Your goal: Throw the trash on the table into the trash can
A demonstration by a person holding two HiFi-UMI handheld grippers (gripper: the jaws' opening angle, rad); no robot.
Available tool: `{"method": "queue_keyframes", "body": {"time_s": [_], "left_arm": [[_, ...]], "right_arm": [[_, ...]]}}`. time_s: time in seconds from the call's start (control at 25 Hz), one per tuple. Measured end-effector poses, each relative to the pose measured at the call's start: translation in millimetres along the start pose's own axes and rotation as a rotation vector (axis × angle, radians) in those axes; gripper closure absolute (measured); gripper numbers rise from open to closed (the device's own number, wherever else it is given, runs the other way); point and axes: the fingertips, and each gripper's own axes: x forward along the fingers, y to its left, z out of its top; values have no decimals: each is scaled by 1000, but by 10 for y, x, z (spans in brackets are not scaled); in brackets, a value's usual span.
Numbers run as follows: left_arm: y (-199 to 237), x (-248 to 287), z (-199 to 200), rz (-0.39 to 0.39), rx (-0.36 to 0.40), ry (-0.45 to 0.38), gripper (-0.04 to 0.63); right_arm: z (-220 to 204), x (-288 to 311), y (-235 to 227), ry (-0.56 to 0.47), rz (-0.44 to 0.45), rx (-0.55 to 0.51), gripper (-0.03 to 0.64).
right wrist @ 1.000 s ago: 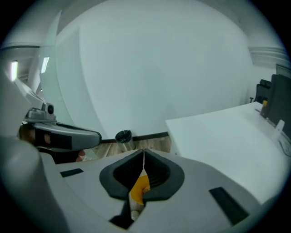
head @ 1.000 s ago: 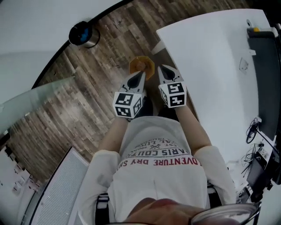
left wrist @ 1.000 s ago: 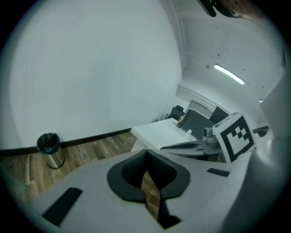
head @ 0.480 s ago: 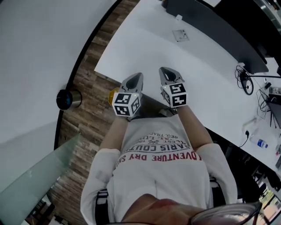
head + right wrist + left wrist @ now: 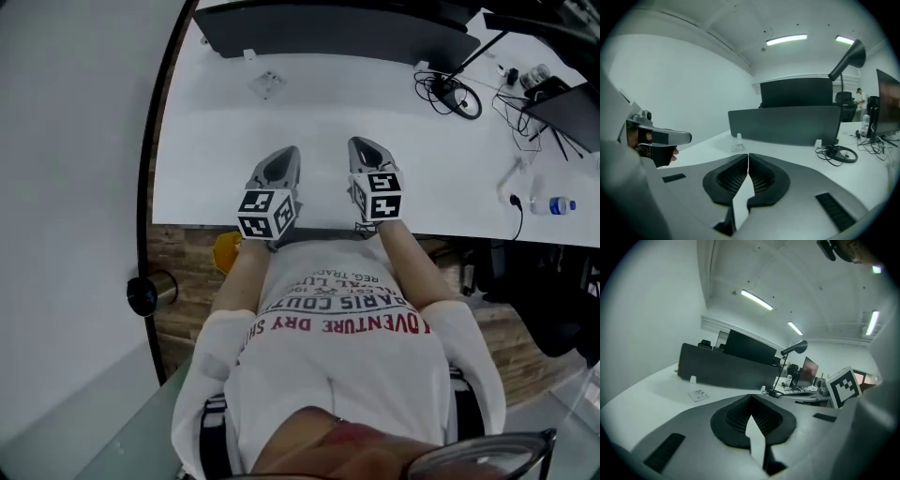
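A small flat packet (image 5: pixel 266 84) lies far back on the white table (image 5: pixel 206 159), with a little white piece (image 5: pixel 248 54) beyond it by the dark partition. My left gripper (image 5: pixel 284 159) and right gripper (image 5: pixel 367 150) hover side by side over the table's near edge, both pointing at the partition. In the left gripper view the left gripper (image 5: pixel 750 398) is shut and empty, with the packet (image 5: pixel 698 395) ahead to its left. The right gripper (image 5: pixel 748 156) is also shut with nothing in it, and the packet (image 5: pixel 738 147) lies just ahead. An orange bin (image 5: pixel 227 251) sits on the floor under my left arm.
A dark partition (image 5: pixel 337 33) runs along the table's back. Coiled cables (image 5: pixel 455 94) and a water bottle (image 5: pixel 560 205) lie at the right. A black cylinder (image 5: pixel 150 292) stands on the wood floor by the white wall at left. Monitors and a lamp (image 5: pixel 794 348) stand beyond.
The view has swung from the wood floor and orange bin round to the table. Both grippers, shut throughout, have moved from over the bin to above the table's near edge.
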Motion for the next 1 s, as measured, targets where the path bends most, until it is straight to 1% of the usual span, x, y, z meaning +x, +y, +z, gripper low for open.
{"method": "queue_keyframes", "body": {"time_s": [0.08, 0.16, 0.28, 0.44, 0.52, 0.68, 0.84, 1.0], "left_arm": [[-258, 165, 34, -43, 27, 3, 572], [-465, 297, 84, -74, 41, -2, 574], [-688, 425, 126, -101, 70, -6, 572], [-870, 529, 115, -123, 109, 0, 572], [-926, 561, 113, -125, 119, 0, 574], [-950, 565, 117, -126, 70, -10, 572], [-907, 539, 88, -89, 80, -8, 572], [-776, 499, 25, -43, 72, 5, 572]], "right_arm": [[-28, -153, -275, -11, -53, 19, 588], [-15, -275, -481, -24, -84, 22, 586], [30, -408, -707, -50, -114, 28, 588], [48, -510, -896, -73, -136, 40, 587], [29, -527, -952, -72, -138, 45, 587], [-17, -540, -945, -62, -121, 38, 588], [-60, -523, -935, -52, -100, 40, 588], [-83, -420, -889, -40, -71, 44, 586]]}}
